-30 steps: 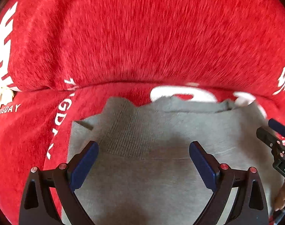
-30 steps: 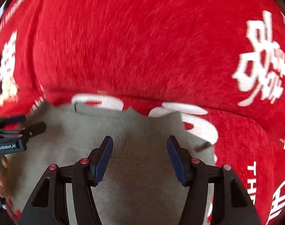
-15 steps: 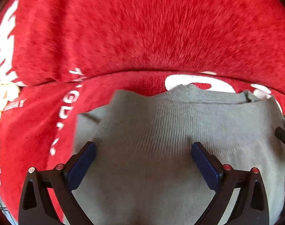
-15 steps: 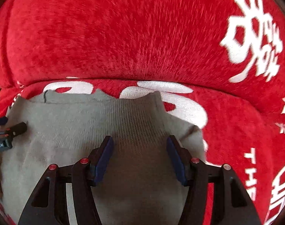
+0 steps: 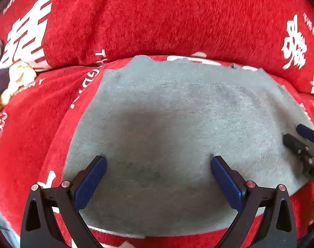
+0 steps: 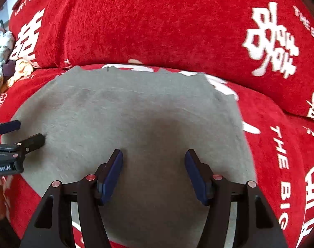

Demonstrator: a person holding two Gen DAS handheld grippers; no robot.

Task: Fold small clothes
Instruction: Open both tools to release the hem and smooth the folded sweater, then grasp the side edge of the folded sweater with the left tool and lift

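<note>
A grey knit garment (image 5: 177,124) lies flat and folded on the red sofa seat; it also shows in the right wrist view (image 6: 136,113). My left gripper (image 5: 158,163) is open and empty, above the garment's near left part. My right gripper (image 6: 153,157) is open and empty, above its near right part. Each gripper shows at the edge of the other's view: the right one (image 5: 301,138) at the garment's right edge, the left one (image 6: 22,134) at its left edge.
The red sofa cover (image 5: 157,20) with white characters and lettering spans the seat and the backrest (image 6: 157,20). A small pile of other clothes (image 6: 4,62) lies at the far left of the seat, also seen in the left wrist view (image 5: 10,78).
Both grippers have pulled back and up from the garment's far ribbed edge. More of the garment shows, lying flat. Both jaws stay open.
</note>
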